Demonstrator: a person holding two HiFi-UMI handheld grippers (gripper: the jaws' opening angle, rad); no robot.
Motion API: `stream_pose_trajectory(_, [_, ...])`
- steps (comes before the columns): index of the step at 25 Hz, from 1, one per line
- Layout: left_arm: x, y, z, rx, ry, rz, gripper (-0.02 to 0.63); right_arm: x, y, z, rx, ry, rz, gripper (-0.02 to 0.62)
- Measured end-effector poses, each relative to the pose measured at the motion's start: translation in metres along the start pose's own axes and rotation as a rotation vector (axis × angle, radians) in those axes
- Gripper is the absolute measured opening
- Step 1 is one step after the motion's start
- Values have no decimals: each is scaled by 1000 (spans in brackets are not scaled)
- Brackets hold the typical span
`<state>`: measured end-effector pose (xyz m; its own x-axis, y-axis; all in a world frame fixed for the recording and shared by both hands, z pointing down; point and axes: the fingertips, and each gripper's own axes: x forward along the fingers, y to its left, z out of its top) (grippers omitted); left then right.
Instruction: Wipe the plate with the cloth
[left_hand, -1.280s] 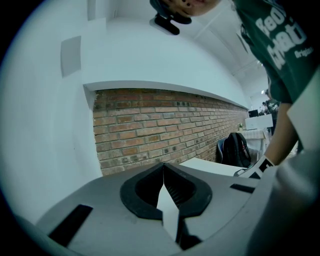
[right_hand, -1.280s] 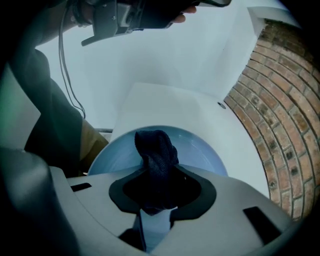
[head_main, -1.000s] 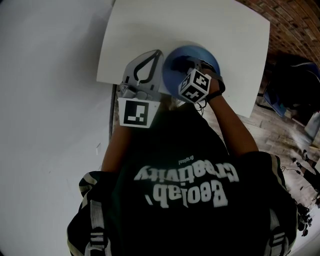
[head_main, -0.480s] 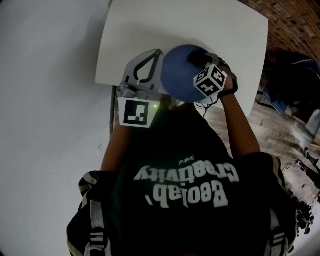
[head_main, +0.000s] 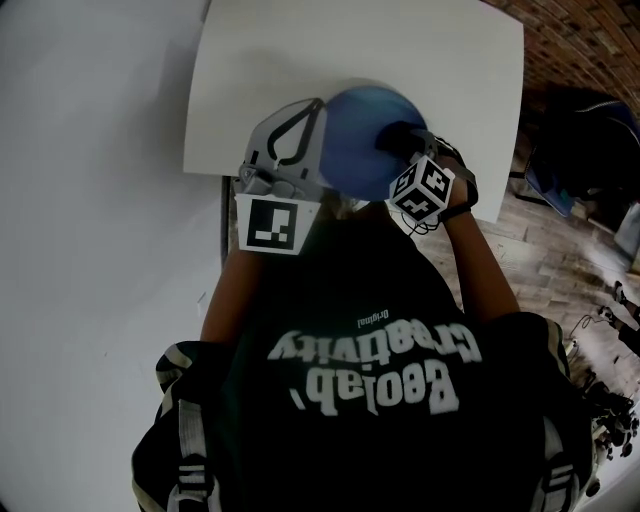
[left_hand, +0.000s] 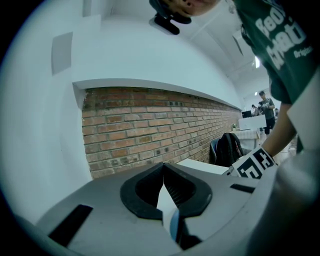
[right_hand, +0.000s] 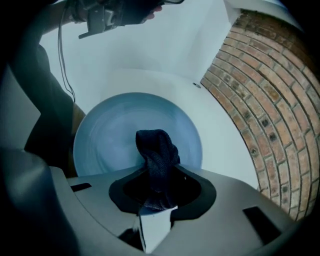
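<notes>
A round blue plate (head_main: 355, 140) is over the white table (head_main: 450, 60), and my left gripper (head_main: 296, 140) is shut on its left rim. In the left gripper view only a thin blue edge of the plate (left_hand: 173, 226) shows between the shut jaws of the left gripper (left_hand: 164, 189). My right gripper (head_main: 405, 150) is at the plate's right side, shut on a dark blue cloth (head_main: 393, 135). In the right gripper view the bunched cloth (right_hand: 157, 150) sticks out of the right gripper (right_hand: 157, 186) against the plate's face (right_hand: 110, 132).
A brick wall (right_hand: 270, 100) runs along the right of the table. A dark backpack (left_hand: 227, 147) stands by the wall. Wooden floor (head_main: 540, 240) lies off the table's right edge. A person (left_hand: 266, 105) stands far off in the room.
The right gripper has carried the cloth across the plate from its lower left toward its right side. The left gripper has kept hold of the rim and barely moved.
</notes>
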<state>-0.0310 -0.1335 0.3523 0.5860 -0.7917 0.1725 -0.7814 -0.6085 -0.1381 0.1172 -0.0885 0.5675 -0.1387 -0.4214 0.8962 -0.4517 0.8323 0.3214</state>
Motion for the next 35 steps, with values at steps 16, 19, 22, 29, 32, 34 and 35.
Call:
stream_pose_trajectory(16, [0, -10, 1, 3, -1, 7, 3, -8, 68, 30, -131, -92, 142, 97])
stream_pose_trajectory(19, [1, -6, -2, 0, 5, 17, 3, -1, 69, 45, -152, -109, 154, 97])
stream_pose_trajectory(22, [0, -2, -1, 11, 1, 25, 3, 6, 65, 64, -171, -126, 152, 97])
stream_pose_trajectory(29, [-3, 10, -2, 6, 16, 43, 3, 23, 46, 95, -179, -146, 122, 97])
stream_pose_trajectory(32, [-4, 13, -2, 0, 13, 49, 3, 30, 31, 99, -152, -139, 105, 97])
stream_pose_trajectory(34, [-5, 15, -3, -4, 12, 52, 3, 34, 18, 100, -135, -131, 81, 97])
stream_pose_trajectory(35, [-5, 16, -3, -5, 11, 52, 3, 35, 12, 99, -126, -126, 69, 97])
